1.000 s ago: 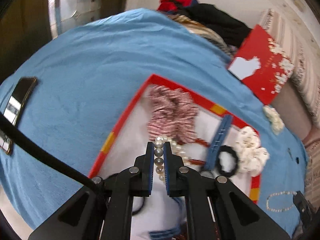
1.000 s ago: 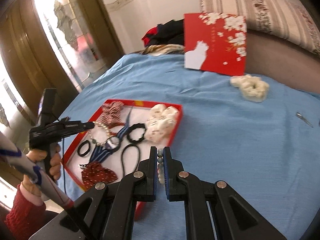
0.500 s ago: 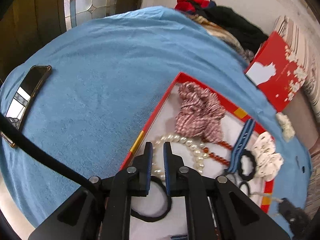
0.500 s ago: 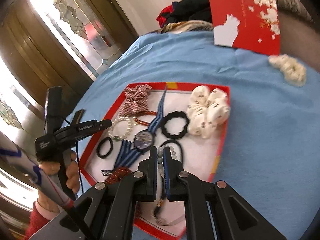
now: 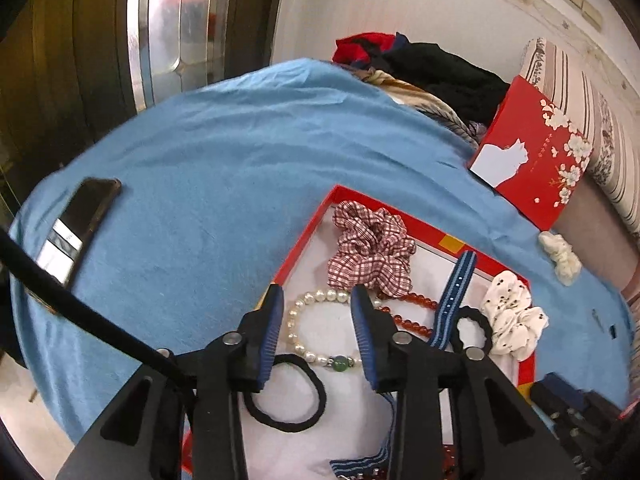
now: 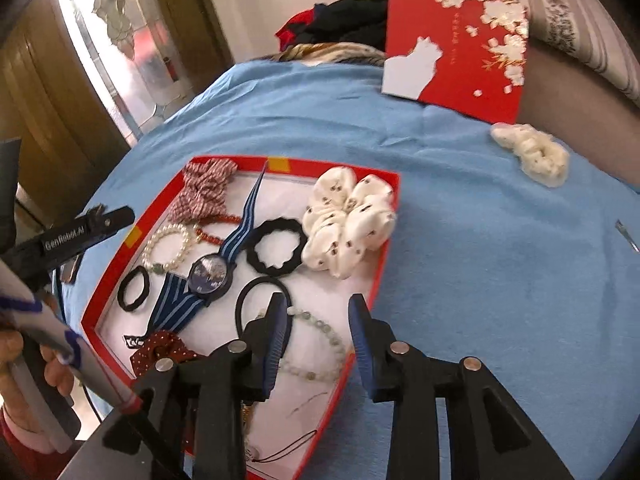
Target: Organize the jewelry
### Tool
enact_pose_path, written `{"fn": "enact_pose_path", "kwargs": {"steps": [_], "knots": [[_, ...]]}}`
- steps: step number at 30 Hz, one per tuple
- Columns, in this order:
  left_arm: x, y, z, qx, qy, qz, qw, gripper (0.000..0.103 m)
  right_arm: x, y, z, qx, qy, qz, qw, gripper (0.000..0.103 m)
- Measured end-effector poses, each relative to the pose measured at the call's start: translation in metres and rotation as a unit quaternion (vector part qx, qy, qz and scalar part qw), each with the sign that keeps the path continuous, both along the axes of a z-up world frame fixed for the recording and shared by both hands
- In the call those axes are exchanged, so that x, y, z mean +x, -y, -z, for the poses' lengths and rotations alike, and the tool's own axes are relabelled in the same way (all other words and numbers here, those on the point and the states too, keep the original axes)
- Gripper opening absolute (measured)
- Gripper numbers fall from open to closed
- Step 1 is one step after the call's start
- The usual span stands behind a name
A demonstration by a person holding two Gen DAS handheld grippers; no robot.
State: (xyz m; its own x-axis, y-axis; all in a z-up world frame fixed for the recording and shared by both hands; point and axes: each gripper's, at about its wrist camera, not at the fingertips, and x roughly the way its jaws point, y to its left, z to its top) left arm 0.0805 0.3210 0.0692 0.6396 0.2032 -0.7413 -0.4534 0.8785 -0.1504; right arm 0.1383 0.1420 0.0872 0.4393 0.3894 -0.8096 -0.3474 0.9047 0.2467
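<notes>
A red tray on the blue cloth holds the jewelry. My left gripper is open and empty above a white pearl bracelet lying in the tray. My right gripper is open and empty above a pale green bead bracelet lying in the tray's near corner. Also in the tray are a checked scrunchie, red beads, a blue striped watch, black hair ties and a white spotted scrunchie.
A cream scrunchie lies on the cloth outside the tray, near the red box lid leaning against the sofa. A phone lies at the cloth's left edge. Clothes are piled at the back. A small metal item lies far right.
Both grippers opened. The left let go of the pearl bracelet into the tray and drew back. The right carried the green bead bracelet over the tray and released it there.
</notes>
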Motion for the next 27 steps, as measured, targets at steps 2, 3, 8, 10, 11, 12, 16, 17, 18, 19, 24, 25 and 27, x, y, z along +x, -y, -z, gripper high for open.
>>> {"fn": "enact_pose_path", "kwargs": {"steps": [2, 3, 8, 10, 11, 12, 16, 17, 18, 19, 24, 25, 27], "knots": [[-0.004, 0.003, -0.003, 0.017, 0.004, -0.004, 0.9998, 0.041, -0.003, 0.004, -0.004, -0.001, 0.004, 0.002, 1.0, 0.035], [-0.005, 0.003, -0.004, 0.021, 0.007, -0.004, 0.9997, 0.044, -0.005, 0.006, -0.006, -0.002, 0.006, 0.003, 1.0, 0.035], [-0.011, 0.008, -0.009, 0.049, 0.015, -0.013, 0.9986, 0.055, -0.023, 0.017, -0.01, -0.011, 0.016, 0.008, 1.0, 0.036], [-0.013, 0.014, -0.011, 0.063, 0.017, -0.011, 0.9978, 0.061, -0.033, 0.026, -0.01, -0.011, 0.016, 0.013, 1.0, 0.037], [-0.015, 0.016, -0.012, 0.069, 0.019, -0.01, 0.9974, 0.062, -0.039, 0.03, -0.01, -0.01, 0.015, 0.018, 1.0, 0.037], [-0.017, 0.019, -0.013, 0.075, 0.021, -0.008, 0.997, 0.064, -0.044, 0.035, -0.01, -0.009, 0.014, 0.022, 1.0, 0.037], [-0.024, 0.031, -0.016, 0.083, 0.03, -0.002, 0.9961, 0.066, -0.067, 0.049, -0.005, -0.009, 0.004, 0.039, 0.999, 0.04], [-0.026, 0.034, -0.016, 0.083, 0.031, 0.001, 0.9961, 0.066, -0.071, 0.051, -0.004, -0.009, 0.001, 0.041, 0.999, 0.04], [-0.027, 0.037, -0.016, 0.084, 0.032, 0.004, 0.996, 0.066, -0.076, 0.053, -0.002, -0.008, -0.003, 0.042, 0.999, 0.04], [-0.029, 0.042, -0.017, 0.087, 0.033, 0.007, 0.9957, 0.066, -0.081, 0.055, 0.0, -0.01, -0.007, 0.043, 0.999, 0.04], [-0.041, 0.064, -0.023, 0.108, 0.044, 0.024, 0.9929, 0.067, -0.104, 0.057, 0.005, -0.03, -0.006, 0.047, 0.998, 0.044], [-0.045, 0.07, -0.024, 0.112, 0.047, 0.027, 0.9922, 0.07, -0.107, 0.058, 0.005, -0.033, -0.005, 0.048, 0.998, 0.048], [-0.055, 0.077, -0.024, 0.117, 0.051, 0.032, 0.9913, 0.073, -0.114, 0.06, 0.005, -0.034, -0.001, 0.051, 0.998, 0.052]]}}
